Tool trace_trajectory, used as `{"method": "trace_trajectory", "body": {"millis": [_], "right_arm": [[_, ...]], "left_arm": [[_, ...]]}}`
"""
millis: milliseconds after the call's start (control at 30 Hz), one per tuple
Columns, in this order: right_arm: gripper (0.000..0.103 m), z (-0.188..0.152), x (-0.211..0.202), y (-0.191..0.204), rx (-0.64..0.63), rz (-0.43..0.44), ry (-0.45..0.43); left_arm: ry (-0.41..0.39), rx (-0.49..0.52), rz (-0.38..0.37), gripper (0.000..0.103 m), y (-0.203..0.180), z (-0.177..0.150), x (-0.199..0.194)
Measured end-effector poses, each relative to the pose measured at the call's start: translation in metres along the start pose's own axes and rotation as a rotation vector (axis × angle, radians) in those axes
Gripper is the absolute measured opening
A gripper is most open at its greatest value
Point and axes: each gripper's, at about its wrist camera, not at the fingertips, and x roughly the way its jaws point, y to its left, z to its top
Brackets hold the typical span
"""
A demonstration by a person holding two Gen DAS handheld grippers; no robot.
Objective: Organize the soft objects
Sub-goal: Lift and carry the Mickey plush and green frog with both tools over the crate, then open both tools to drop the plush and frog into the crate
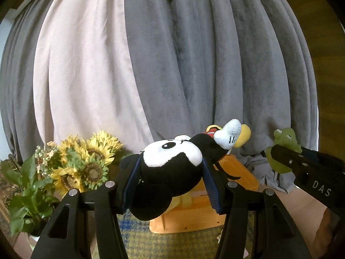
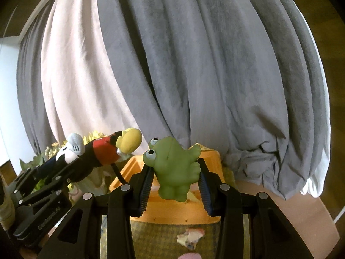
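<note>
My left gripper (image 1: 170, 179) is shut on a black and white Mickey Mouse plush (image 1: 172, 164), gripped at its head, with its white glove and yellow shoes pointing away. It is held in the air above an orange bin (image 1: 194, 218). My right gripper (image 2: 174, 179) is shut on a green rubber frog toy (image 2: 172, 168), held above the same orange bin (image 2: 172, 211). The left gripper with the plush (image 2: 97, 151) shows at the left of the right wrist view; the right gripper with the frog (image 1: 282, 149) shows at the right of the left wrist view.
Grey and pale pink curtains (image 1: 172, 54) hang close behind. Sunflowers and green leaves (image 1: 82, 161) stand at the left. A yellow checked cloth (image 2: 155, 235) covers the table, with a crumpled soft item (image 2: 190, 237) lying on it near the bin.
</note>
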Motion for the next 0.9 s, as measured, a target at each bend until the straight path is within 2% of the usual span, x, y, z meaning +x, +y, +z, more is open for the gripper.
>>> {"method": "trace_trajectory", "body": {"millis": [467,900], "right_arm": [[0.041,0.014,0.056,-0.005,-0.010,-0.002,0.013],[0.041,0.019,0.119,-0.018,-0.014,-0.013,0.072]], "left_arm": [[0.009,0.019,0.017,0.055,0.003,0.006,0.059],[0.065,0.031,0.002,0.055,0.001,-0.002,0.116]]}}
